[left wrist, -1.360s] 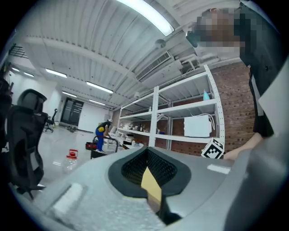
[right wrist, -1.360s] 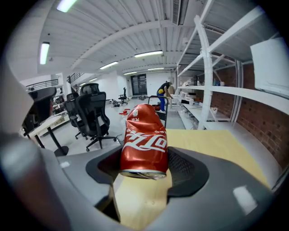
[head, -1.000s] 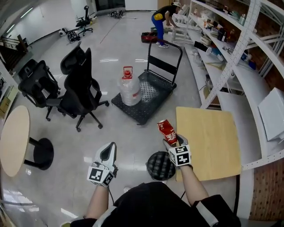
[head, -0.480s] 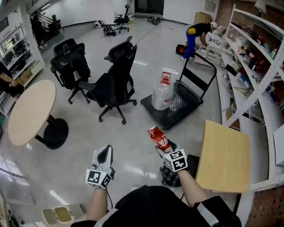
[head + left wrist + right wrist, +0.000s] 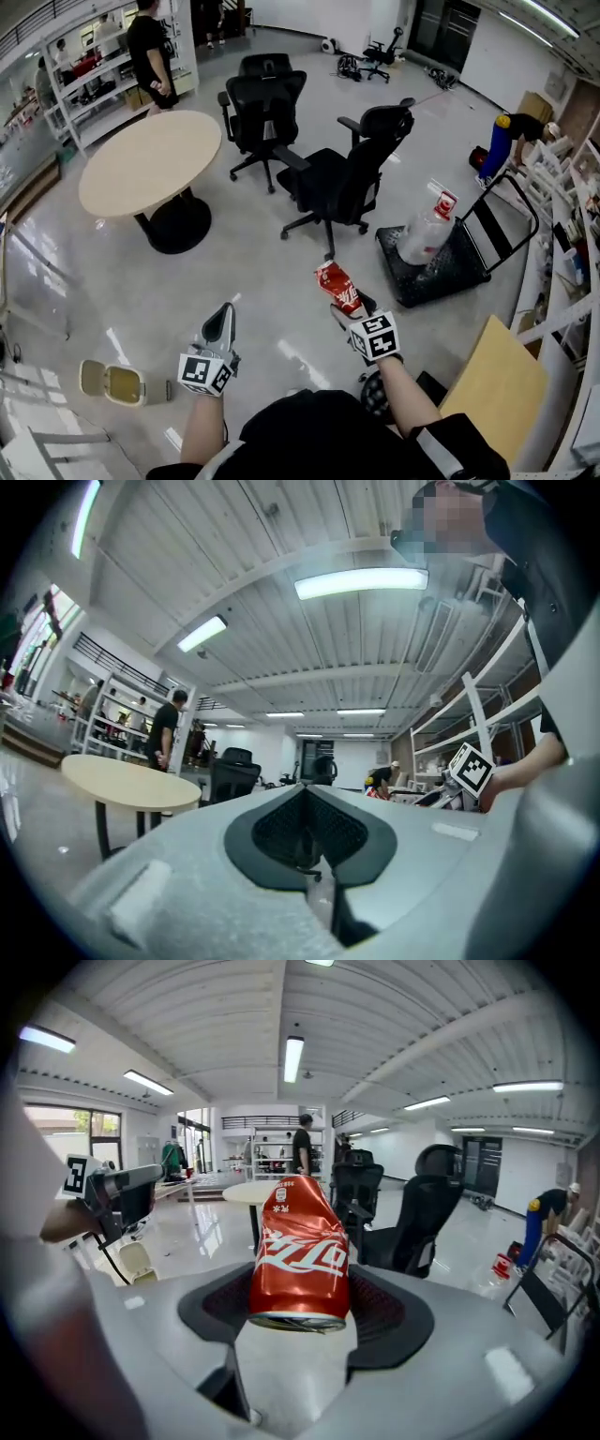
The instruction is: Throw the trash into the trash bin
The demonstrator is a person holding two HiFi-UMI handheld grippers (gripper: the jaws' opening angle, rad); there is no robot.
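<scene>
On the glossy grey floor (image 5: 262,272) stands a round table (image 5: 150,159). Two black chairs (image 5: 347,178) are just right of it, and a flat cart (image 5: 450,267) with a water jug (image 5: 424,234) is farther right. A low beige bin (image 5: 112,382) sits well in front of the table, near the person. The right gripper (image 5: 349,305) reaches forward and tilts down, clamped on a crushed red can (image 5: 337,286) in front of the table and to its right. The left gripper (image 5: 222,323) is held level, closer to the table, with its jaws together and empty.
</scene>
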